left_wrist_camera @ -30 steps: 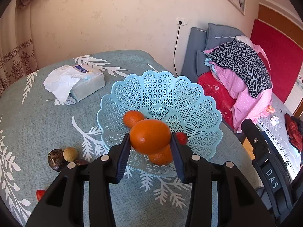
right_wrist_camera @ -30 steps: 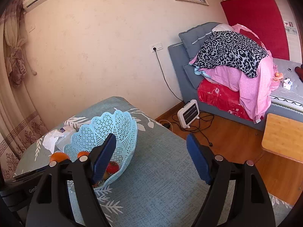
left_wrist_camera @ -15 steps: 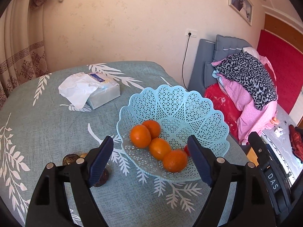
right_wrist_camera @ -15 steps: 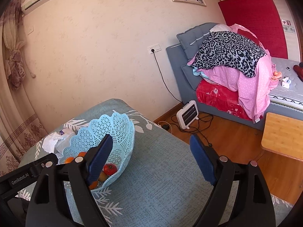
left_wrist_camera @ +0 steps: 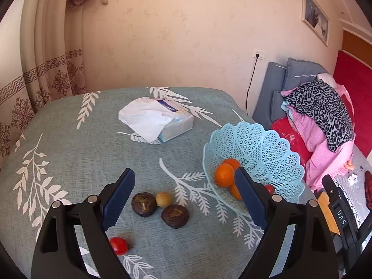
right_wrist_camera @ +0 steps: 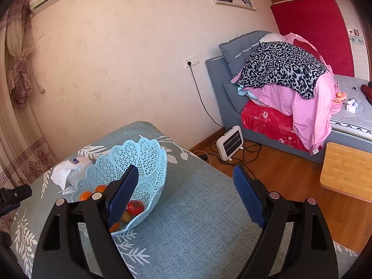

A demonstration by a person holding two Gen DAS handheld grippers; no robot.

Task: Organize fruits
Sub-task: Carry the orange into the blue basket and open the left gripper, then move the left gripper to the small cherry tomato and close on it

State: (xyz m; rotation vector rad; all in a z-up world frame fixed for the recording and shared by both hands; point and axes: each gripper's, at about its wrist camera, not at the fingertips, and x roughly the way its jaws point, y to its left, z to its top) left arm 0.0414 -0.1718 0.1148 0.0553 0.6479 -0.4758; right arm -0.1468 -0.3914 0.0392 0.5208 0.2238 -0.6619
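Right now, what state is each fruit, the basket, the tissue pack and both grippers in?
left gripper: open, its fingers have just been opening, nothing between them.
right gripper: open, empty.
blue basket: upright on the table, holding oranges and a tomato.
oranges: in the basket.
two dark brown fruits: loose on the tablecloth.
small tan fruit: loose, beside them.
cherry tomato: loose, near edge.
tissue pack: open, tissue pulled out.

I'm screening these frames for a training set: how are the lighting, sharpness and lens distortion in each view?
Left wrist view: even daylight, sharp, soft shadows under the dark brown round fruits on the leaf-print tablecloth; fisheye bends the curtain and blackens the corners. Right wrist view: equally bright and crisp, light blue lattice plastic basket clear, wall edges bowed, same dark rim.
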